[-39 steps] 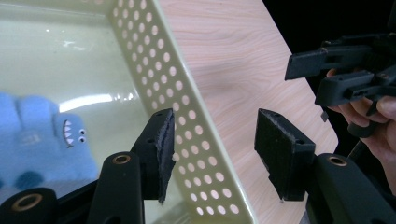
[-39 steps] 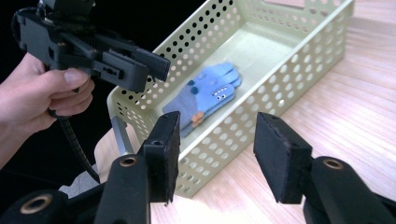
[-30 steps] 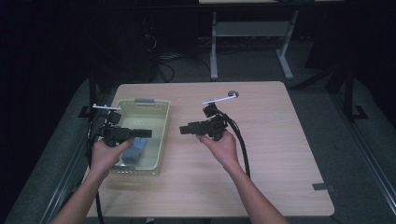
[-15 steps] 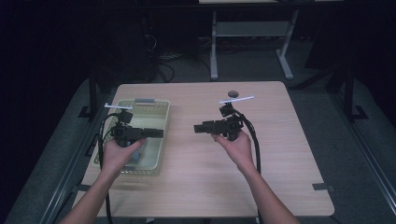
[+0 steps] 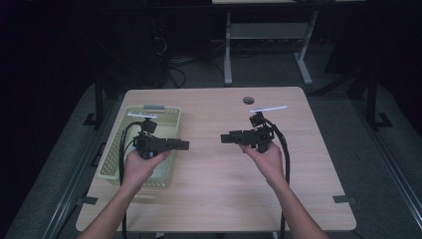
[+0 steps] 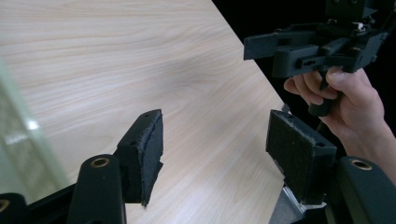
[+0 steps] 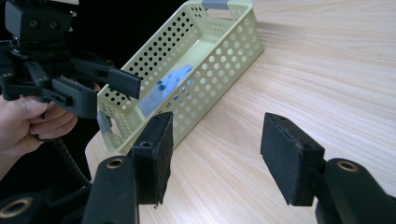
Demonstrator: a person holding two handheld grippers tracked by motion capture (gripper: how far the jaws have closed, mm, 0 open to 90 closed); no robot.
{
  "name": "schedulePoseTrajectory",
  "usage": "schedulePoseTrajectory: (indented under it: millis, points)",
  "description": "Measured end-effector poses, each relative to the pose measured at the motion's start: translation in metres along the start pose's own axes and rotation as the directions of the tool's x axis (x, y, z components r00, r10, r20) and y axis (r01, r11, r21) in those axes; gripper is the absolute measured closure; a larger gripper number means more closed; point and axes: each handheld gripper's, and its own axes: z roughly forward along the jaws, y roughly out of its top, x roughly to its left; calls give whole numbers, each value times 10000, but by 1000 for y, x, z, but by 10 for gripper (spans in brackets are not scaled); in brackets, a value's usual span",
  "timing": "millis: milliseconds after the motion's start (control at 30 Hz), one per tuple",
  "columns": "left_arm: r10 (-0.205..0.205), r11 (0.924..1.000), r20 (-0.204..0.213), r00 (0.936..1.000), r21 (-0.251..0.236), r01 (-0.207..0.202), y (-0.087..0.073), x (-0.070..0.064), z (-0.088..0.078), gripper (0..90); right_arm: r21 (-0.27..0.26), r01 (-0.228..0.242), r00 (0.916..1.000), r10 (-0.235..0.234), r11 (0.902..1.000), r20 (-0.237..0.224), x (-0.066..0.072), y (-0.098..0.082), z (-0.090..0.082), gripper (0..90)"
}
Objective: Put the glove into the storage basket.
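My left tongs (image 5: 183, 145) and right tongs (image 5: 226, 138) face each other over the middle of the bench (image 5: 214, 194), both with jaws well apart and nothing between the pads; the left pair has just been opening wider. The blue object (image 7: 164, 88) lies inside the pale green perforated basket (image 5: 166, 115) at the left of the high view. I judge the putting-away done, with only pulling back left.

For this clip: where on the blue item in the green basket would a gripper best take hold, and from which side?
The blue item lies flat and low on the floor of the perforated green basket, walled all round. Probably best to come straight down through the open top and pinch across its narrow width, jaws across its length. Its finer shape is too small to tell.
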Motion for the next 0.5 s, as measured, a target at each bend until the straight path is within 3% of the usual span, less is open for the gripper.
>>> schedulePoseTrajectory:
  millis: [500]
  points:
    - [330, 9990, 431, 9985, 276, -342, -8, -19, 33, 335, -156, -414, 9986, 419, 9990, 335, -17, -21, -29, 398]
